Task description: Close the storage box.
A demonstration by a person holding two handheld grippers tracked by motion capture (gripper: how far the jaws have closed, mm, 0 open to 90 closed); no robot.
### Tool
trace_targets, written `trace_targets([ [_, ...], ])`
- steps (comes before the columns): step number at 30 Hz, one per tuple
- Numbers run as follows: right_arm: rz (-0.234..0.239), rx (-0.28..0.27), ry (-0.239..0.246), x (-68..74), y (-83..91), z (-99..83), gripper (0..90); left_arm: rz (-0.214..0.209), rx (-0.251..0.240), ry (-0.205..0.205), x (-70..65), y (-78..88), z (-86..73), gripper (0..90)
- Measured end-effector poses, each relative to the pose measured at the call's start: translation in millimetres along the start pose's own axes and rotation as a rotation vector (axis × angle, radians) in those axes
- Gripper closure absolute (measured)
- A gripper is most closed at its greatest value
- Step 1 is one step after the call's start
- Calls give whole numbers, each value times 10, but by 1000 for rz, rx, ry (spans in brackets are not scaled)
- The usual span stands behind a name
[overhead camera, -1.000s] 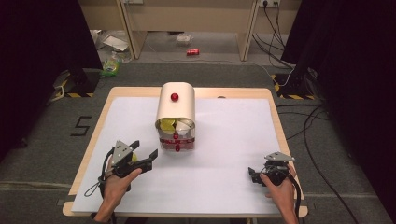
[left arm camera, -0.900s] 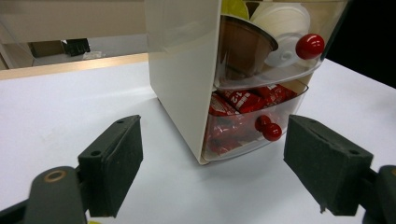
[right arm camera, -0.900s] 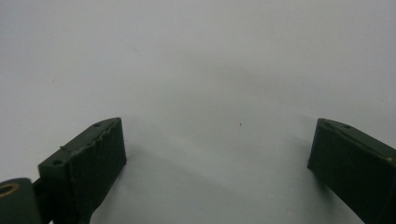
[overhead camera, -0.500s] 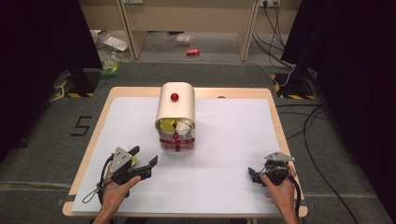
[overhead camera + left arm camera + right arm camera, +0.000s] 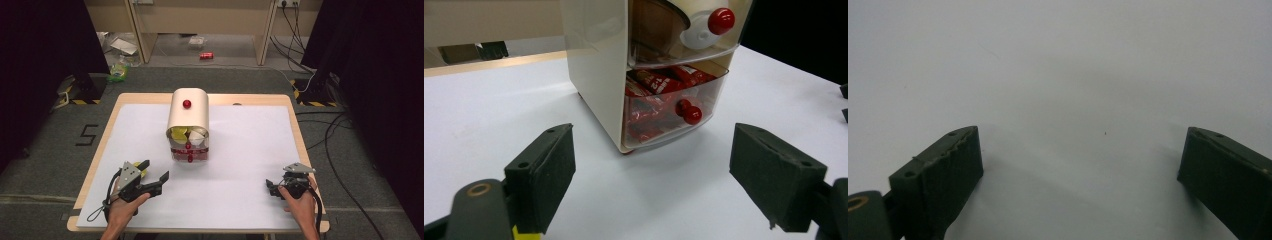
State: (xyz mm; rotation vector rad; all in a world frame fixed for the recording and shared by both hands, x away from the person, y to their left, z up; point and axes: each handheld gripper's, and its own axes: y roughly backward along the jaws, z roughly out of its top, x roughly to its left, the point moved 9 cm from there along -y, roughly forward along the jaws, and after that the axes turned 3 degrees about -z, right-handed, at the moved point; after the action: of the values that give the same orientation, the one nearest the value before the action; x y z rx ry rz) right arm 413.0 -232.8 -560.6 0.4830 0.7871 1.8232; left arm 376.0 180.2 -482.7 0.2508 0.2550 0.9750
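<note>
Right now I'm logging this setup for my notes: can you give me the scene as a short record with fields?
surface: white table top
cabinet: cream drawer unit, mid-table, red knob on top
upper drawer: clear front, yellow and white contents
lower drawer: red packets, red knob
left gripper: open, jaws just opening wider, nothing between, facing the drawers
right gripper: open, empty, low over the table's right edge

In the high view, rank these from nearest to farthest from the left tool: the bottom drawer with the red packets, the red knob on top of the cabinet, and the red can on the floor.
From the left tool, open and empty:
1. Bottom drawer, just ahead and to its right, at the cabinet's near end.
2. Red knob, farther back on the cabinet's top.
3. Red can, on the floor beyond the table's far edge.
</note>
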Motion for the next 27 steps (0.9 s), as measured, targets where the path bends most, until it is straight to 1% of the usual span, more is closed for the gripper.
trace_targets([
  [9,0,0,0,0,0,0,41,-13,23,-2,-1,33,-119,156],
  [14,0,0,0,0,0,0,41,-20,33,-16,-6,45,-188,152],
  [21,-1,0,1,0,0,0,41,-34,61,-20,17,102,-290,152],
  [27,-1,0,1,0,0,0,41,-47,85,-23,-12,111,-404,152],
])
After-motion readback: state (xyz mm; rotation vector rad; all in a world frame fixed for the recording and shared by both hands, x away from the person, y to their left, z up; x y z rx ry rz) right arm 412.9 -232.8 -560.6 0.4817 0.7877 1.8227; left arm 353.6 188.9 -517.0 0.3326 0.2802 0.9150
